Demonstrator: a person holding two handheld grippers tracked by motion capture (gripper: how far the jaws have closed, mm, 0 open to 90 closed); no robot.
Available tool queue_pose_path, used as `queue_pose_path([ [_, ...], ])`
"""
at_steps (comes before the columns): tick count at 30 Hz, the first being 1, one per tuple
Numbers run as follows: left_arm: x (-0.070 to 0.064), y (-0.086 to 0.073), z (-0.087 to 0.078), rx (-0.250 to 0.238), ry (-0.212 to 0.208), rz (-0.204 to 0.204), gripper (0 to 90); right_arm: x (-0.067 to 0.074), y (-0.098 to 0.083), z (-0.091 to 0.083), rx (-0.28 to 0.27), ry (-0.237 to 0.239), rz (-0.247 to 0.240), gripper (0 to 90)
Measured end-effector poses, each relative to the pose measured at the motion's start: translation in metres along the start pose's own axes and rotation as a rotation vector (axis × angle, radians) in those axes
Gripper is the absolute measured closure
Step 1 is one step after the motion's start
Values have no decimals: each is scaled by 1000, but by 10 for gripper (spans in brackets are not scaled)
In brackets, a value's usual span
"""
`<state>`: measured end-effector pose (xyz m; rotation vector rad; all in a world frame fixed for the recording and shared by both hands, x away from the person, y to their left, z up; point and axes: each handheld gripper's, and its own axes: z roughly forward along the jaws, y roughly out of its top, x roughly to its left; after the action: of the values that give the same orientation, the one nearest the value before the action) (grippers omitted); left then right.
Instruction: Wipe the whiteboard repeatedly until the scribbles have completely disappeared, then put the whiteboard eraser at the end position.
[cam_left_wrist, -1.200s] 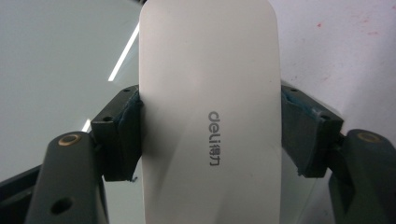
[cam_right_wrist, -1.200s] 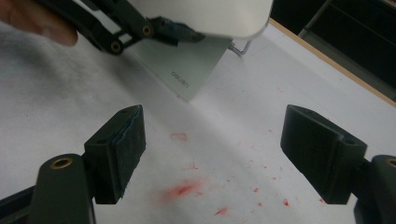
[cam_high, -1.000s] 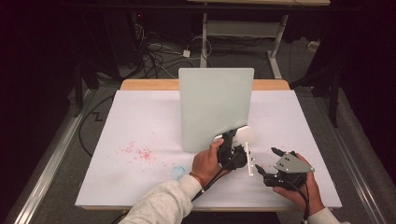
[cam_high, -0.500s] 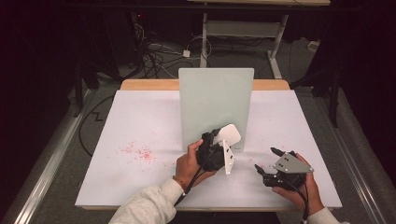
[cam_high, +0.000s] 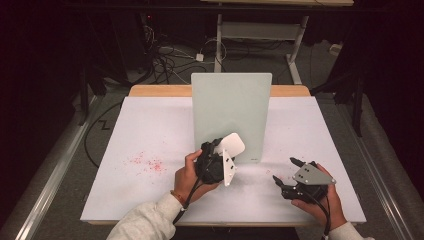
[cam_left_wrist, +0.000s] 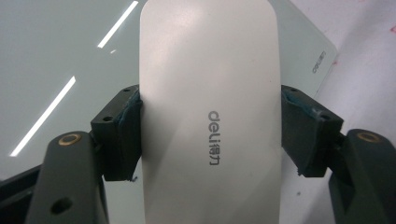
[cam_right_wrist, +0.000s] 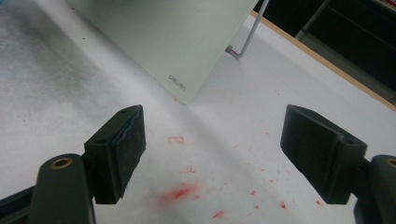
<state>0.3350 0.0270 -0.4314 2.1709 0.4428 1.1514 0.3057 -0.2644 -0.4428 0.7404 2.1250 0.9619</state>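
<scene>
The left gripper (cam_left_wrist: 211, 135) clamps a smooth white oblong eraser (cam_left_wrist: 210, 93) before the upright pale-green glass board (cam_high: 231, 112). The right gripper (cam_right_wrist: 214, 154) hovers over the white table (cam_high: 150, 130), jaws apart.

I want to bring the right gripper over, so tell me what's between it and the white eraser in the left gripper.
In the high view, only bare white table cover with faint red specks lies between the right gripper and the white eraser.

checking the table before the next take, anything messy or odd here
Yes: red specks stain the white table cover left of the standing board, and more red smears lie under the open right tool. A grey smudge also dulls the cover near the board.
</scene>
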Motion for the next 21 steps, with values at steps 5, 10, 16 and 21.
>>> queue_pose_path([
  [5,11,-8,-8,0,-6,-15,291,0,0,1,2,0,0,228],
  [10,19,-14,-12,3,-30,-46,291,0,0,0,2,1,2,228],
  [16,27,-23,-14,-9,-94,-72,291,0,0,0,2,3,1,228],
  [21,34,-30,-17,-11,-130,-96,291,0,0,0,-1,7,1,228],
])
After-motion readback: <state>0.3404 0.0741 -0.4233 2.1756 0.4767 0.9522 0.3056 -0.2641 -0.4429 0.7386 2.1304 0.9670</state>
